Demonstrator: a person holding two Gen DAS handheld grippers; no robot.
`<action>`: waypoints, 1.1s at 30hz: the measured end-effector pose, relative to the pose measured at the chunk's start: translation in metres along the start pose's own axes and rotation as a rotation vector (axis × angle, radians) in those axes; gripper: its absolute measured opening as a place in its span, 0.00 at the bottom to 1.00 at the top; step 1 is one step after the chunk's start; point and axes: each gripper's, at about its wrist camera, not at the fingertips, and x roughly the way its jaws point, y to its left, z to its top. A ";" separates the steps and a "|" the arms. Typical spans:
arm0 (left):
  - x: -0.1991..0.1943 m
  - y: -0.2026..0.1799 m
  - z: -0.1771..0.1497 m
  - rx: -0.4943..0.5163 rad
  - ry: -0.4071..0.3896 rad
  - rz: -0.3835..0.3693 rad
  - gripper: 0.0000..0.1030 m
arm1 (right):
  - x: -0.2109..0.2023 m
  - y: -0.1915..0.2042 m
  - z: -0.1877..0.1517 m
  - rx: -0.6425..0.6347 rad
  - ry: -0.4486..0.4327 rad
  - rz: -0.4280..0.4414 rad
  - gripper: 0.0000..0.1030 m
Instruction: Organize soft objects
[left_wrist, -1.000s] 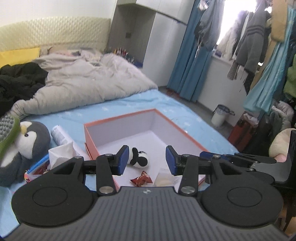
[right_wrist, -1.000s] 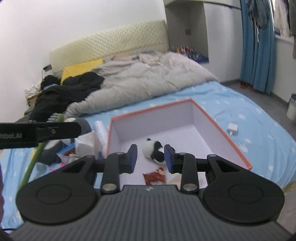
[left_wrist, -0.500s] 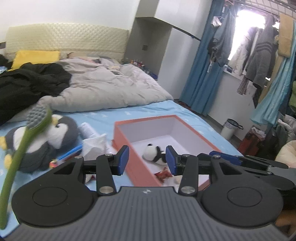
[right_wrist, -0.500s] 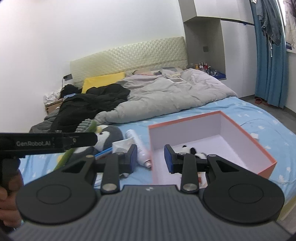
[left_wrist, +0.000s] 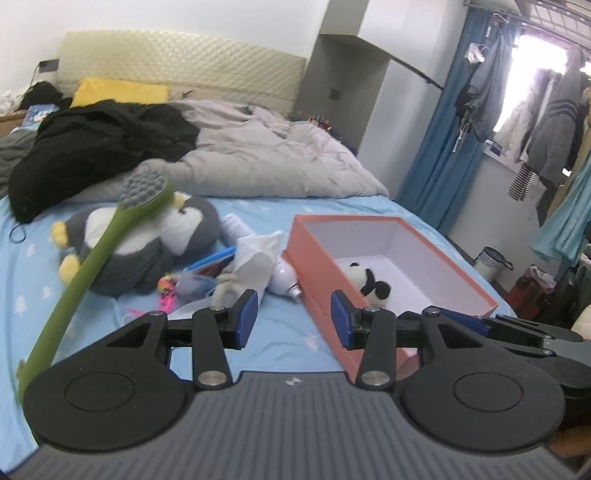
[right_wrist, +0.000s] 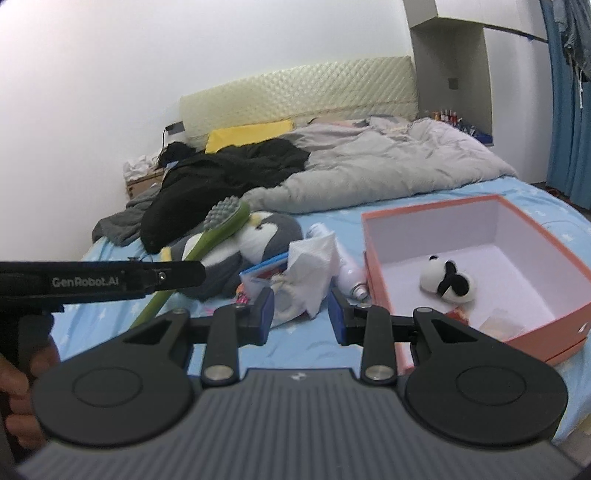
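Observation:
An orange box (left_wrist: 314, 254) (right_wrist: 554, 240) with a white inside stands on the blue bed. A small panda plush (left_wrist: 367, 282) (right_wrist: 447, 279) lies inside it. A grey penguin plush (left_wrist: 147, 240) (right_wrist: 258, 236) lies left of the box. A green long-handled brush (left_wrist: 96, 254) (right_wrist: 221, 225) leans across the penguin. My left gripper (left_wrist: 289, 319) is open and empty, over the sheet just left of the box. My right gripper (right_wrist: 300, 315) is open and empty, in front of a crumpled white tissue (right_wrist: 314, 266) (left_wrist: 258, 254).
A white bottle (left_wrist: 284, 280) (right_wrist: 349, 275), a blue-edged packet (left_wrist: 208, 260) and small pink items lie between penguin and box. A grey duvet (left_wrist: 258, 162) and black clothes (left_wrist: 92, 155) cover the bed's far end. Snack wrappers (right_wrist: 491, 321) lie in the box.
Both grippers have swung left and pulled back from above the box. The penguin, brush and clutter have come into the middle of the views. Jaws stayed open.

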 end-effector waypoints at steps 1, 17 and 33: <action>0.000 0.005 -0.004 -0.007 0.001 0.005 0.48 | 0.003 0.002 -0.001 -0.003 0.002 0.001 0.34; 0.041 0.055 -0.057 -0.115 0.074 0.068 0.48 | 0.045 0.012 -0.047 -0.030 0.088 0.040 0.35; 0.122 0.106 -0.084 -0.111 0.150 0.213 0.66 | 0.137 0.002 -0.043 0.006 0.139 0.080 0.51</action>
